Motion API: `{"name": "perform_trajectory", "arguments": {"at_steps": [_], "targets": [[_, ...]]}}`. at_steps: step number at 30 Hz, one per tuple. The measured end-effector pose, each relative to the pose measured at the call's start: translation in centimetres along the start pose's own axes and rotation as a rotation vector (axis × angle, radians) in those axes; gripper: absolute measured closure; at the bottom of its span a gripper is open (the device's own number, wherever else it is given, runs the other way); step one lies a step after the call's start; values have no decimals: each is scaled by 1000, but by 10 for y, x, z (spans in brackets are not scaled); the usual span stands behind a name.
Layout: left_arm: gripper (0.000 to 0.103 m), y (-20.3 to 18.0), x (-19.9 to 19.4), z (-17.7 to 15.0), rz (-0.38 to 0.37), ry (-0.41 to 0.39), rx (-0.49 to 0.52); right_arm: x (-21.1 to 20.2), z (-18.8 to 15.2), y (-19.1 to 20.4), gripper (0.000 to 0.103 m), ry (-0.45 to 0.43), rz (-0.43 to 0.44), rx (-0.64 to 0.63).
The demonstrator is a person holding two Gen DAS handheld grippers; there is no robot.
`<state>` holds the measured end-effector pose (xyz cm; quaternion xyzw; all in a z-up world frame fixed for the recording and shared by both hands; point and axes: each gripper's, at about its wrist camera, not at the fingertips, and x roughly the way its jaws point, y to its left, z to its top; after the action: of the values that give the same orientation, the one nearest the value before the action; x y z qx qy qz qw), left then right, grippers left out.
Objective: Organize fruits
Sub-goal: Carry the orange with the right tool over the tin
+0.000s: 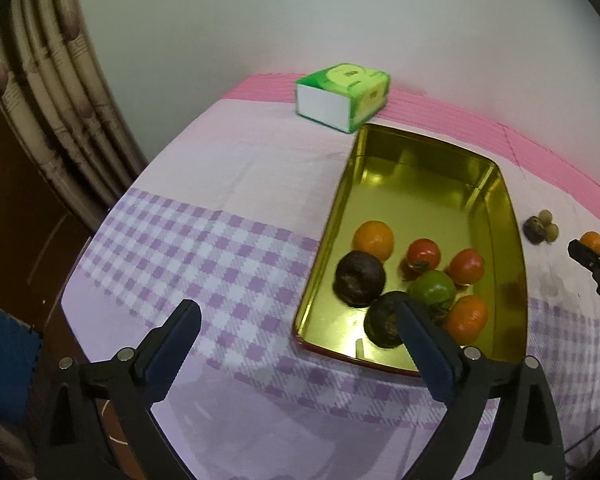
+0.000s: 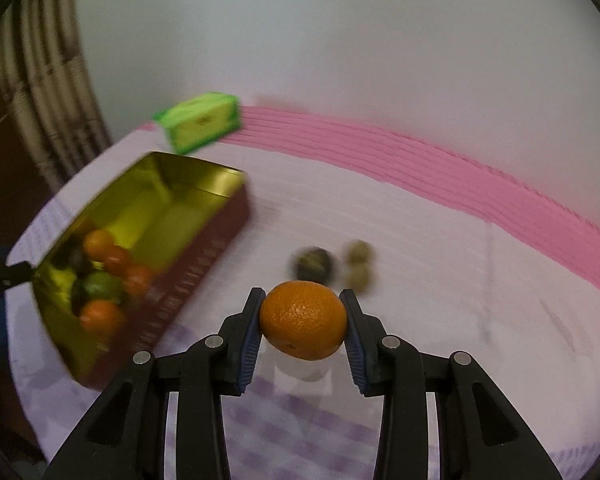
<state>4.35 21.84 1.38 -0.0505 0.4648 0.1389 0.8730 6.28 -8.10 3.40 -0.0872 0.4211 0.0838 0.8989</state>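
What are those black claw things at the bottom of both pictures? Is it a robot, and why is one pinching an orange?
No robot: a person holds a pinching tool in each hand, and a small camera on each tool looks along its two fingers. One picture comes from the left gripper, which is open and empty. The other comes from the right gripper, which squeezes an orange. On the checked tablecloth sits a gold tin already holding oranges, red and green tomatoes and dark round fruits. Behind it stands a green tissue box. A few small fruits still lie loose on the cloth.
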Motion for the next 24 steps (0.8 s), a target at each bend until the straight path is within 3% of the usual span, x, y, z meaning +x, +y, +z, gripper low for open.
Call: {"name": "perform_trajectory", "arguments": {"at_steps": [10,24], "targets": [[6,10,1,1,22,7,-43,20,27,79,64,19,133,-95],[6,18,7,2,32,33,-73,53,22,112,64,89,168,-151]]}}
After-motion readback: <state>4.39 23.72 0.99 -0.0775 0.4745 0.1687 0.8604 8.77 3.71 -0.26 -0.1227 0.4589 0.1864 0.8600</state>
